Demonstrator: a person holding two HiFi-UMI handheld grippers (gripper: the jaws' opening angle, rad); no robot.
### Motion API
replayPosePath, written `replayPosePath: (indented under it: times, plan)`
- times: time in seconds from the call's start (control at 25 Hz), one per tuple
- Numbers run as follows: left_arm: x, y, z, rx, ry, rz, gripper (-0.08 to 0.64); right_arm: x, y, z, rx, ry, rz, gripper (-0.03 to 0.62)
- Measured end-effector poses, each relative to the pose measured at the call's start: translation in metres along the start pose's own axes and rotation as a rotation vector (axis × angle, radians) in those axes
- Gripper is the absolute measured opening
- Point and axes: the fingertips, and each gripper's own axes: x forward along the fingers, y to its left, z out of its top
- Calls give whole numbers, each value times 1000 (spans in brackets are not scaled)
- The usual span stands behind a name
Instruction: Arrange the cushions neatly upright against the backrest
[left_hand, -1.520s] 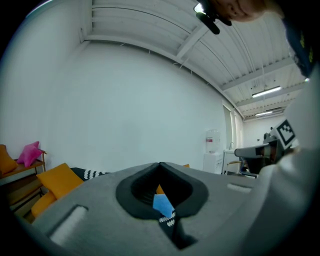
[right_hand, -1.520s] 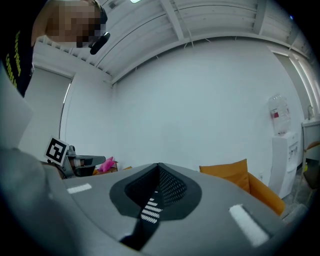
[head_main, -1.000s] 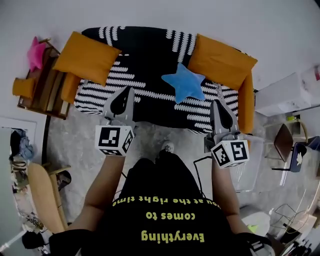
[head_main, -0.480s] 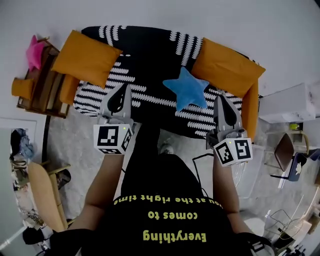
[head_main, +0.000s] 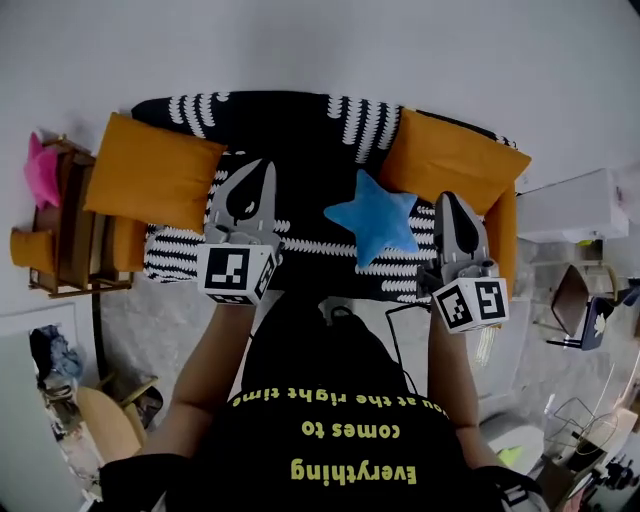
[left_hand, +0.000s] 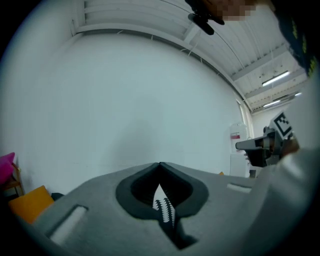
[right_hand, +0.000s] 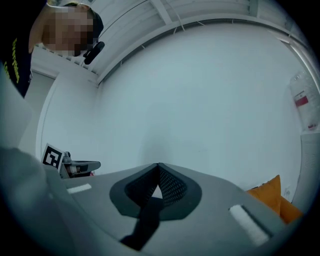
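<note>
A sofa under a black-and-white striped throw (head_main: 300, 130) stands against the white wall. An orange cushion (head_main: 150, 170) rests at its left end and another orange cushion (head_main: 450, 160) at its right end. A blue star cushion (head_main: 375, 218) lies flat on the seat, right of centre. My left gripper (head_main: 262, 168) is shut and empty over the seat's left part, right of the left cushion. My right gripper (head_main: 447, 202) is shut and empty just right of the star, in front of the right cushion. Both gripper views show mostly the wall, jaws (left_hand: 159, 165) (right_hand: 158, 166) closed.
A wooden side shelf (head_main: 75, 225) with a pink star cushion (head_main: 40, 165) and a small orange cushion (head_main: 28, 245) stands left of the sofa. A white box (head_main: 575, 210) and a chair (head_main: 580, 300) are at the right. My own legs and black shirt fill the foreground.
I have stepped closer to the sofa. Both grippers have moved forward over the seat, the right one drawing level with the blue star. Their jaws stayed shut.
</note>
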Motion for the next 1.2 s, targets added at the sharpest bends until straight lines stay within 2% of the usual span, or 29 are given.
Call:
replayPosePath:
  times: [0.24, 0.48, 0.76, 1.04, 1.2]
  plan:
    - [63, 29, -14, -19, 33, -93, -2, 49, -8, -12, 25, 23, -68, 11]
    - [93, 32, -49, -61, 92, -110, -2, 64, -29, -38, 37, 91, -99, 11]
    - [113, 9, -97, -82, 177, -76, -2, 84, -63, -88, 79, 177, -31, 11]
    - [142, -23, -163, -141, 220, -24, -2, 98, -114, -158, 113, 271, 20, 11]
    - [156, -49, -204, -168, 267, -28, -2, 98, -143, -203, 33, 347, 37, 28]
